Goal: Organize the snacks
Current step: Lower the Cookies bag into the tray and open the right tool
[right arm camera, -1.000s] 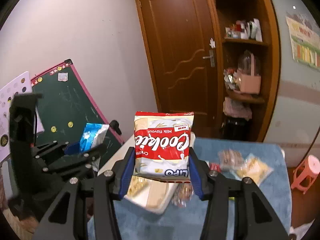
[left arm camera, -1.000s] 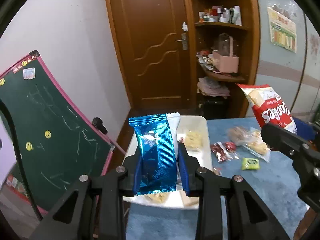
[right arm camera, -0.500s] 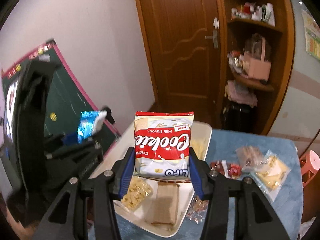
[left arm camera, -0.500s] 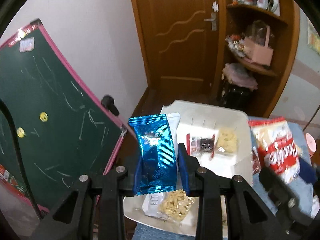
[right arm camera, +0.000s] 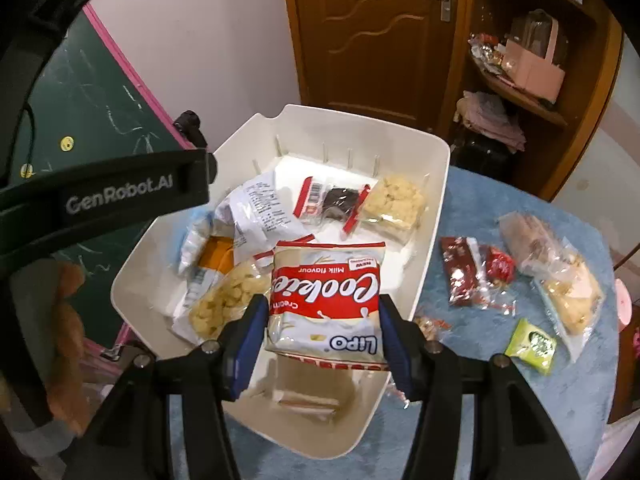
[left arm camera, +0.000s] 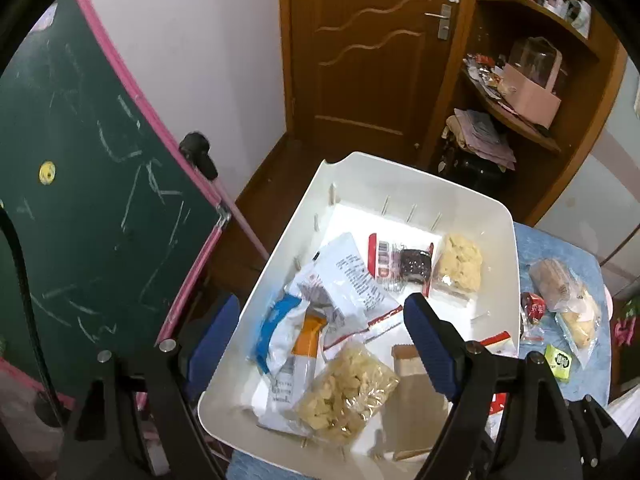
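A white bin [left arm camera: 472, 196] holds several snack packets. My left gripper [left arm camera: 318, 306] hovers over its near-left part, jaws opening wide with nothing between them. Below it a blue-and-white packet [left arm camera: 272, 330] lies in the bin among other wrappers. My right gripper [right arm camera: 323, 304] hangs over the near end of the bin [right arm camera: 360, 120]. A red-and-white cookie bag [right arm camera: 326, 300] stands between its blue pads, which still touch both sides as the jaws start opening. In the right wrist view, the left tool's black housing [right arm camera: 120, 196] crosses the upper left.
Loose snacks lie on the blue table [right arm camera: 480, 400] right of the bin: red packets [right arm camera: 460, 276], clear bags [right arm camera: 560, 280], a green packet [right arm camera: 530, 346]. A green chalkboard [left arm camera: 80, 200] leans at the left. A hand [right arm camera: 64, 320] grips the left tool.
Both grippers have sunk toward the bin. The left one has opened and let go of the blue packet, which now lies in the bin. The cookie bag sits slightly lower between the right pads.
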### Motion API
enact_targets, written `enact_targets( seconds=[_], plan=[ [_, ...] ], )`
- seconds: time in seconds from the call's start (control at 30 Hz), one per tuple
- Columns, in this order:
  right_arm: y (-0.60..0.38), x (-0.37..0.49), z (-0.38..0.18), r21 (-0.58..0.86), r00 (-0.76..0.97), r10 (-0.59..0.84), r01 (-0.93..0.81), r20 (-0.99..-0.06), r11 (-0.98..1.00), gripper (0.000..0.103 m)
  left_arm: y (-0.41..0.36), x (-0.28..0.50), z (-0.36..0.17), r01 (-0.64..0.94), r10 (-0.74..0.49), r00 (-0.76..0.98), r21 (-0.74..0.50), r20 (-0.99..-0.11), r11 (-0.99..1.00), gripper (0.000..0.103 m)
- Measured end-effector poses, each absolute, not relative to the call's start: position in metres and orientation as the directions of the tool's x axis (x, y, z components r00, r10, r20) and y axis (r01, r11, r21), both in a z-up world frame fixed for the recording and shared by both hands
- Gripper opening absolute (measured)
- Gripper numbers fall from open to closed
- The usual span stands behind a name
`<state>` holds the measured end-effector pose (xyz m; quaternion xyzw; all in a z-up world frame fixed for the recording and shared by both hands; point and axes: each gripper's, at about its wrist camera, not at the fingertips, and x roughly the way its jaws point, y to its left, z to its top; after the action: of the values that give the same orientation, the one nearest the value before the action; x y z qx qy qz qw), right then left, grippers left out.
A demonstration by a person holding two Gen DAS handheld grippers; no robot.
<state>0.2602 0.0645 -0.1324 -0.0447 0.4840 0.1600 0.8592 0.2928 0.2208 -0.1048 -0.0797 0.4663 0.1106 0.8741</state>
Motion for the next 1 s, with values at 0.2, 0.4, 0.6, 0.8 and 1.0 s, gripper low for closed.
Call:
enact_targets(
  seconds=[0.2,0.4,0.6,0.8,1.0],
  plan=[
    [0.058,0.241,-0.127,0.104,0.494,0.266,-0.331,-0.828,0.938,0.057,0.214,0.272,-0.1,-0.264,0.12,0.558,-0.038,-0.821,0.964,0.083],
    [0.051,0.22,-0.121,0.126,0.491,0.3,-0.356,-0.818,0.926,0.057,0.2,0.246,-0.082,-0.259,0.142,0.613,-0.028,-0.777,0.965,0.083],
    [0.035,0.196,-0.109,0.131,0.516,0.323,-0.373,-0.794,0.918,0.057,0.175,0.215,-0.062,-0.258,0.209,0.657,0.043,-0.724,0.965,0.083],
    [0.009,0.171,-0.088,0.127,0.556,0.331,-0.373,-0.762,0.919,0.057,0.145,0.184,-0.039,-0.23,0.186,0.705,0.028,-0.685,0.973,0.083],
    [-0.026,0.15,-0.068,0.119,0.621,0.322,-0.345,-0.715,0.931,0.057,0.106,0.16,-0.018,-0.18,0.132,0.752,-0.009,-0.646,0.984,0.083]
  ],
)
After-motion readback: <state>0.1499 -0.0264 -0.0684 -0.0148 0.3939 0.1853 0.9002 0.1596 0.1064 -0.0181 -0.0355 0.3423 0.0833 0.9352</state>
